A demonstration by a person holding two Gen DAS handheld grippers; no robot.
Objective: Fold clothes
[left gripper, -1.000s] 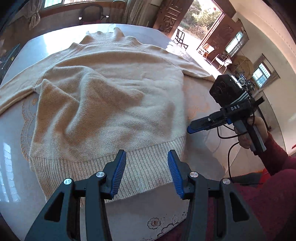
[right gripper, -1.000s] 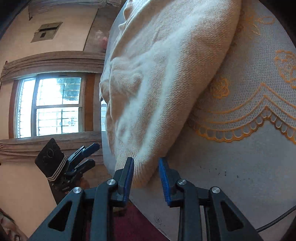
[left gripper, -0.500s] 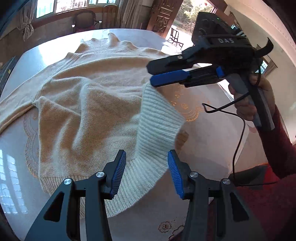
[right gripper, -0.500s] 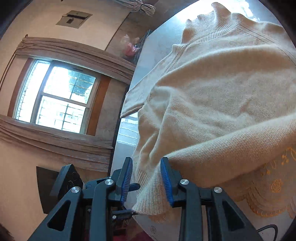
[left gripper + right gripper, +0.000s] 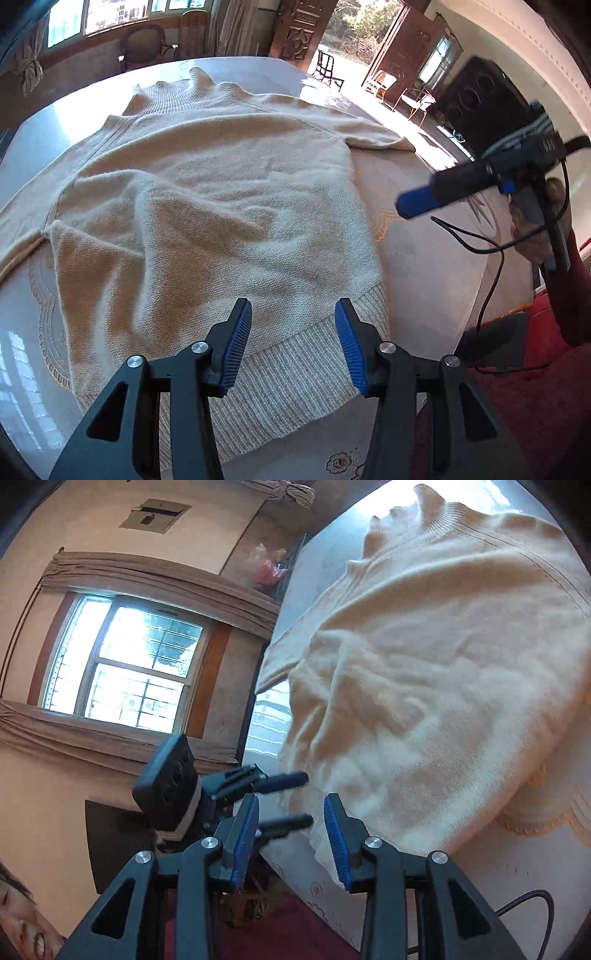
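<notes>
Sunlit table (image 5: pixel 436 266) under sweater (image 5: pixel 221 206)

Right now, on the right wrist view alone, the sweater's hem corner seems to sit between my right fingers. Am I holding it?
Observer: No. The left wrist view shows the right gripper in the air beside the sweater, empty; its jaws have just been opening.
Operator: Is the hem lying flat?
Observer: Yes, the ribbed hem lies flat on the table, right corner included.
Operator: And the left gripper?
Observer: The left gripper is open over that hem, gripping nothing.
</notes>
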